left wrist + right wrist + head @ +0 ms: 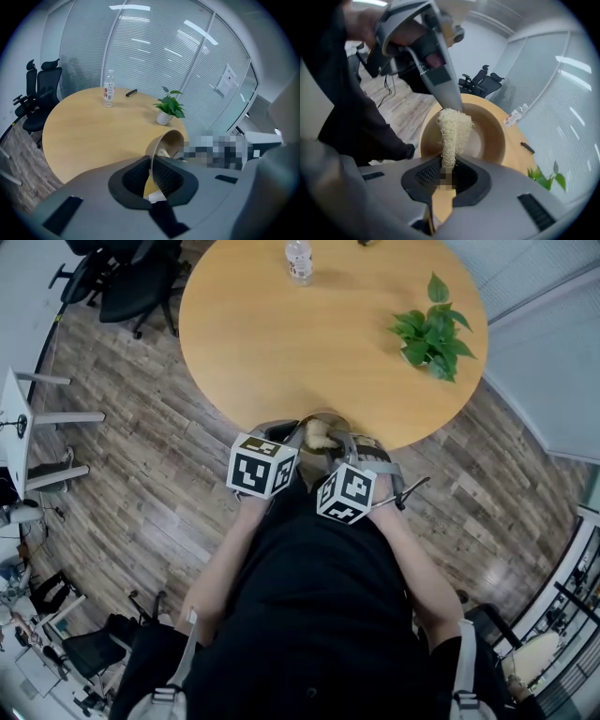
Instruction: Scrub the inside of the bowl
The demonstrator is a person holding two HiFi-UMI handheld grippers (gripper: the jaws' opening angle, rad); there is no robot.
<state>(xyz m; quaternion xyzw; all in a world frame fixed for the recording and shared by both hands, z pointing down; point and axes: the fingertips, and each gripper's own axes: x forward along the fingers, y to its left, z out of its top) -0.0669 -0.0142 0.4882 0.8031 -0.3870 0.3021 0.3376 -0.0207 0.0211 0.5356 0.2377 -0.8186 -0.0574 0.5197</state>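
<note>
A tan wooden bowl (490, 136) is tipped on its side over the near edge of the round table (281, 343). My left gripper (151, 176) is shut on its rim, with the thin wall of the bowl (169, 139) standing between the pads. My right gripper (447, 171) is shut on a pale loofah scrubber (452, 129), whose head reaches into the bowl's hollow. From the right gripper view, the left gripper (452, 101) comes down onto the far rim. In the head view both marker cubes crowd the bowl (330, 417), so most of it is hidden.
A water bottle (299, 261) stands at the table's far side and a small potted plant (429, 334) at its right. A black pen (131, 93) lies near the bottle. Office chairs (131, 277) stand at far left, glass partitions behind the table.
</note>
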